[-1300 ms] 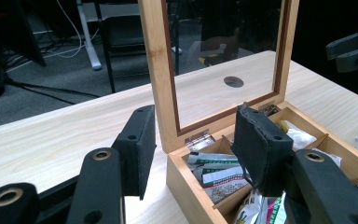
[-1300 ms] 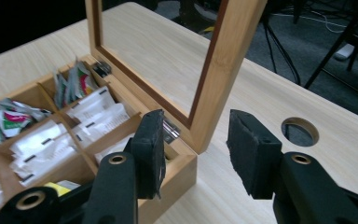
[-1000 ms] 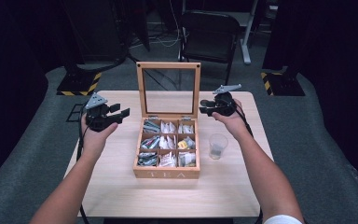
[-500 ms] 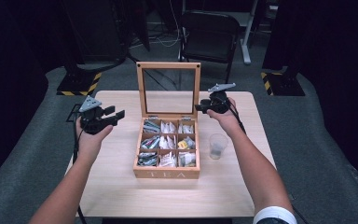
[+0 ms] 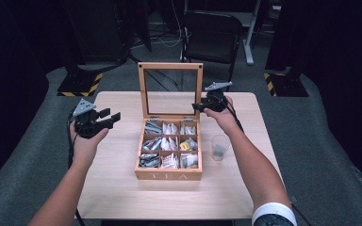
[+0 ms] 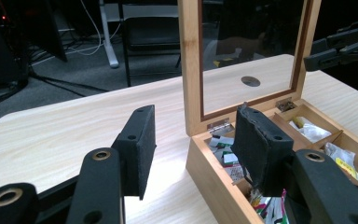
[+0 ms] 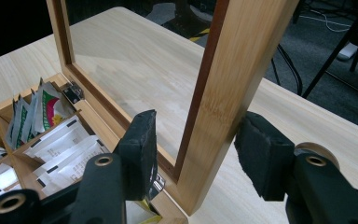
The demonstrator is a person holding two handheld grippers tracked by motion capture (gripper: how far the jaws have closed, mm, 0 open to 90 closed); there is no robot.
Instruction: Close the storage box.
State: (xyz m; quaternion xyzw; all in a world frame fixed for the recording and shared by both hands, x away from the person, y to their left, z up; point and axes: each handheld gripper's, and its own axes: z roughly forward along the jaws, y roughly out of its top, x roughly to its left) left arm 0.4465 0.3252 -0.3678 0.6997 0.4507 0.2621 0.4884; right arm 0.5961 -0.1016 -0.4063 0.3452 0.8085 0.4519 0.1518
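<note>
Nearest the person, the wooden tea box [image 5: 168, 175] sits at the middle of the light wood table [image 5: 122, 197], its front panel lettered TEA and its nine compartments holding tea bags [image 5: 169, 143] in paper wrappers. Just to its right stands a small clear plastic cup [image 5: 219, 147].

To the left of the box, well apart from it, the left gripper [image 5: 112, 118] hangs above the table with its jaws spread and nothing between them; in the left gripper view the box's near corner shows past its right pad [image 6: 256, 144].

Farther back, the box's glass-paned lid [image 5: 170, 89] stands upright on its hinges at the rear edge. The right gripper [image 5: 197, 107] straddles the right side of the lid's wooden frame [image 7: 233, 88]. Its jaws have just been opening; the left pad [image 7: 140, 149] stands clear of the frame, while the right pad [image 7: 261, 154] looks to be touching or nearly touching the frame's outer face, though the angle leaves that uncertain.

Beyond the table stands a black chair [image 5: 211, 35].
</note>
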